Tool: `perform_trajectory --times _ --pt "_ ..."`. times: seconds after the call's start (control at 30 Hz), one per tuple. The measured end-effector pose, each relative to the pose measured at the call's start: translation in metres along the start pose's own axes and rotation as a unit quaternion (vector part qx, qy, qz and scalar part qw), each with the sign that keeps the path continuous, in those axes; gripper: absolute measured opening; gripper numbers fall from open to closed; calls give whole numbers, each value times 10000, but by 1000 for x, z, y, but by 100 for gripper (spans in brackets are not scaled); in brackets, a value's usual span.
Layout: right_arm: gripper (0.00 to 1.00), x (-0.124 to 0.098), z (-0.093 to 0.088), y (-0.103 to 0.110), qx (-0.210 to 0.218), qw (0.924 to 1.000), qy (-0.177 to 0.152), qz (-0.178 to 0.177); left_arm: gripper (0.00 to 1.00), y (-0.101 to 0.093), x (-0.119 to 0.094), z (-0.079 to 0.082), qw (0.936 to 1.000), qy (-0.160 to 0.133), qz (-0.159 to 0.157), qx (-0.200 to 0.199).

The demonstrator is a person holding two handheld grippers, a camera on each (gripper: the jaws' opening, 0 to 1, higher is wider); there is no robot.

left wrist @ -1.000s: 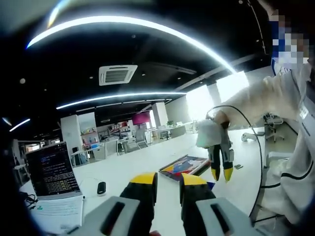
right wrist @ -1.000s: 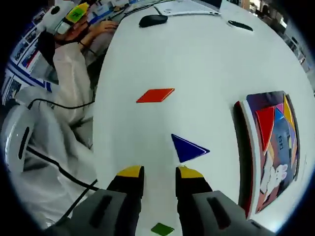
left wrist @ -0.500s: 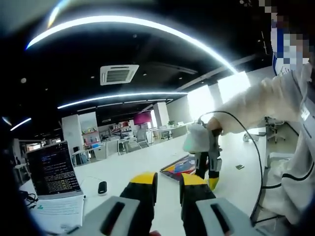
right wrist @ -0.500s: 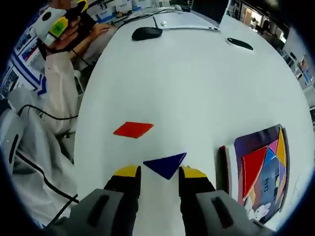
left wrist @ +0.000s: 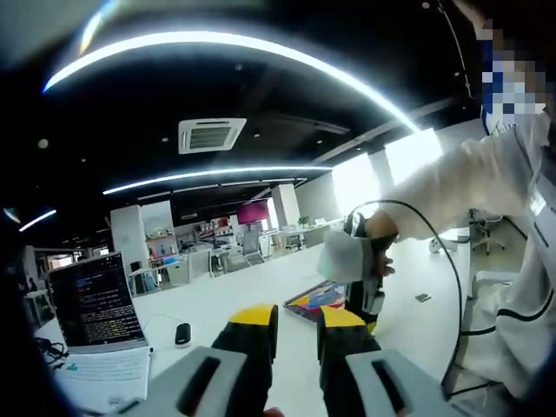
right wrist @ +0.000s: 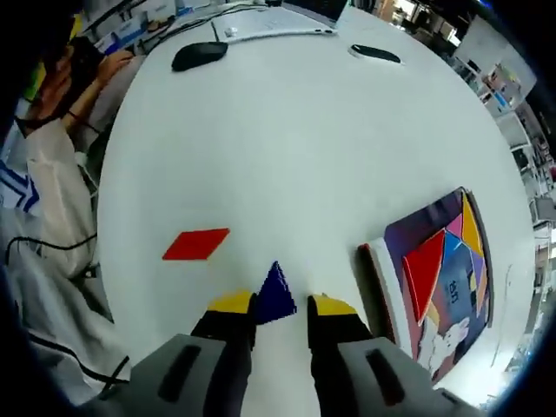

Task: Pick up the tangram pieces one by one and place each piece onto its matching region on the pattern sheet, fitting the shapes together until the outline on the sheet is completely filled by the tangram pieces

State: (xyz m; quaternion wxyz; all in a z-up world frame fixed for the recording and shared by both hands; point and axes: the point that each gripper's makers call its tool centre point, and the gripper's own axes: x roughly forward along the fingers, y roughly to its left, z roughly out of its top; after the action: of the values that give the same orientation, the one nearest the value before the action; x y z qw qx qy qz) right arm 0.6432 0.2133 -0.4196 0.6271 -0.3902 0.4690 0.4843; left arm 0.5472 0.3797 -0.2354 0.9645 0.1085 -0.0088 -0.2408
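Observation:
In the right gripper view a blue triangle (right wrist: 276,294) lies on the white table (right wrist: 287,148), between the yellow tips of my right gripper (right wrist: 281,306). The jaws stand open around it, and the left tip is almost touching it. A red parallelogram (right wrist: 196,244) lies to its left. The pattern sheet (right wrist: 434,287) lies at the right with red, yellow, pink and blue pieces on it. My left gripper (left wrist: 297,320) is held up in the air, slightly open with nothing in it. In its view the right gripper (left wrist: 367,311) points down at the table beside the pattern sheet (left wrist: 314,299).
A black mouse (right wrist: 199,56), a small black object (right wrist: 375,54) and a laptop (right wrist: 278,19) sit at the table's far side. The left gripper view has the laptop (left wrist: 94,302), a mouse (left wrist: 181,334) and a paper (left wrist: 104,375). The person's sleeve (right wrist: 43,200) hangs by the left table edge.
My right gripper has come down and forward over the blue triangle, which now sits between its tips. In the left gripper view it has shifted left and lower. The left gripper has hardly moved.

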Motion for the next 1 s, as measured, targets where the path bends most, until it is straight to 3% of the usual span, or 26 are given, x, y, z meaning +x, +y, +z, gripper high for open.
perform_trajectory --times 0.07,0.13,0.23,0.3,0.47,0.57,0.7,0.9,1.0 --pt "27 -3 -11 -2 -232 9996 153 -11 20 0 0 0 10000 6 -13 2" --pt "28 -3 -13 -3 -299 9995 94 43 20 -1 0 0 10000 1 -20 5" --pt "28 -3 -6 -1 -1187 9926 -169 215 20 -1 1 1 10000 -14 -36 -3" --pt "32 -3 -4 -3 -1384 9899 -214 204 20 -3 2 0 10000 7 -66 8" --pt "32 -3 -3 -2 -1284 9911 -132 323 20 -2 0 1 10000 -13 -39 9" --pt "28 -3 2 -1 -710 9968 -163 323 20 1 0 0 10000 -6 -25 -1" --pt "24 -3 4 0 -621 9977 -102 256 20 3 0 0 10000 -11 -7 -13" --pt "21 -3 5 3 -1044 9941 -64 304 20 7 -3 1 10000 -33 63 -37" --pt "22 -4 5 1 -974 9946 -101 328 20 5 -3 1 10000 -26 44 -13"
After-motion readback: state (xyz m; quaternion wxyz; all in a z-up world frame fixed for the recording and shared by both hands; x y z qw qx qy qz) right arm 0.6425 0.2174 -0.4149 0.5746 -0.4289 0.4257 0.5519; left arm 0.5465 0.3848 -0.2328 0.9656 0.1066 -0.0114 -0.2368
